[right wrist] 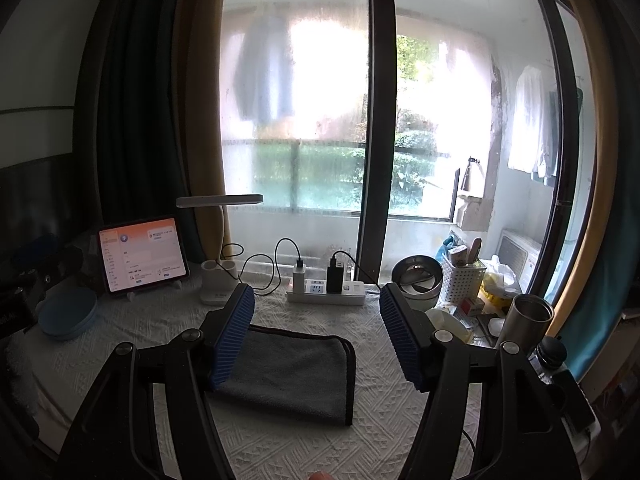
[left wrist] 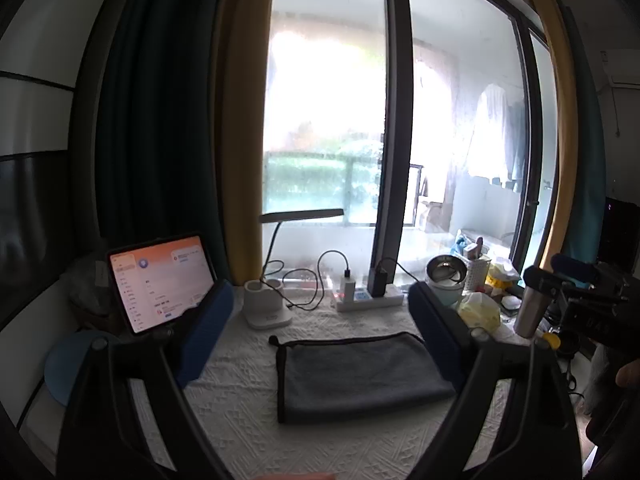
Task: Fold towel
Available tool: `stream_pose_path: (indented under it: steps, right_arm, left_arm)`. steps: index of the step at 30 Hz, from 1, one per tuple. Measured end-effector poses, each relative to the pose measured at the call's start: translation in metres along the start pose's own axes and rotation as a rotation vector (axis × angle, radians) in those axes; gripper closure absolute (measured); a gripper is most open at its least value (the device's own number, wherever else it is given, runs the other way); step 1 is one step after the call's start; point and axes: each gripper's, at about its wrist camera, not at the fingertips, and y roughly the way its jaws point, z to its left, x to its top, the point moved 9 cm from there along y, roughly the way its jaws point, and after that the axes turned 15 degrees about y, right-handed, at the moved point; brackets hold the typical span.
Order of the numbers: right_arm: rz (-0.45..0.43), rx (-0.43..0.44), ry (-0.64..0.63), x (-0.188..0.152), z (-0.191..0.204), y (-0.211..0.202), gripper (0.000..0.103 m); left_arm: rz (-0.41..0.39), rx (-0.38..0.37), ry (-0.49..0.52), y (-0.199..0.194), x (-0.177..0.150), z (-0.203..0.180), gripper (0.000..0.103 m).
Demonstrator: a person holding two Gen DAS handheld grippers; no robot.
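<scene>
Left wrist view first: the left gripper is held above the table with its blue pads spread wide and nothing between them. Just past them the towel lies flat on the white textured cloth, already doubled over into a grey rectangle with a dark bound edge and a small loop at its far left corner.

Right wrist view shows the right gripper in like state, fingers wide apart and empty, raised over the table with the towel's right edge between and below its pads; the left pad hides part of the cloth. Neither gripper touches the towel as far as I can tell.

By the look of it the towel is light, soft and limp, likely microfibre, so it should sag from any pinch and drag a little on the textured cloth. The bound edges and corners seem the firmest places to grip; a corner at each end of one short side, taken by both layers, would probably carry the next fold evenly. A shallow pinch risks lifting only the top layer.

Farther back stand a tablet, lamp, power strip, steel bowl and basket, then the window.
</scene>
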Motion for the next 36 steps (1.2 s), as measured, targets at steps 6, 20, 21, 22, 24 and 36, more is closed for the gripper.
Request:
stream_pose_path:
  steps: [6, 20, 21, 22, 24, 36]
  right_arm:
    - [0.001, 0.000, 0.001, -0.001, 0.000, 0.001, 0.035]
    - [0.005, -0.004, 0.007, -0.003, -0.002, 0.007, 0.035]
    - [0.006, -0.003, 0.007, -0.004, -0.002, 0.008, 0.035]
    - [0.006, -0.003, 0.008, -0.003, -0.002, 0.007, 0.035]
    - [0.006, -0.003, 0.008, -0.003, -0.002, 0.007, 0.035]
    - [0.008, -0.003, 0.008, -0.004, -0.002, 0.009, 0.035]
  left_arm:
    - [0.004, -0.007, -0.003, 0.004, -0.001, -0.001, 0.013]
    - [0.008, -0.014, -0.001, 0.009, -0.001, -0.004, 0.013]
    - [0.007, -0.014, -0.001, 0.009, 0.000, -0.003, 0.013]
    - [0.007, -0.013, -0.002, 0.009, 0.000, -0.004, 0.013]
    - [0.009, -0.014, -0.003, 0.010, -0.001, -0.003, 0.013]
    - [0.012, -0.015, -0.007, 0.015, -0.003, -0.004, 0.013]
